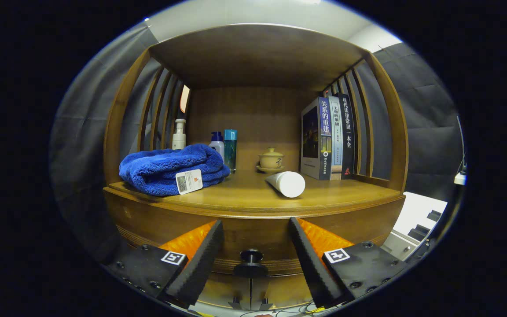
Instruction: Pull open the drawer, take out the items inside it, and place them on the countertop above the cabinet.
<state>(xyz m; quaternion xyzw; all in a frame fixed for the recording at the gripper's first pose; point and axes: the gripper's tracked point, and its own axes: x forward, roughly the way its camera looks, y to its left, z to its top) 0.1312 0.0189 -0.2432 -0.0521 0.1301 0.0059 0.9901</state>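
We hold the gripper (253, 246) with its jaws spread wide and nothing between the pads, facing the wooden cabinet's drawer (253, 229), which is closed. Its dark knob (251, 255) sits just ahead, centred between the jaws. On the counter (244, 193) above, a blue towel (170, 169) lies at the left front edge, a white tube (286, 182) near the middle, and books (328, 138) stand at the right rear.
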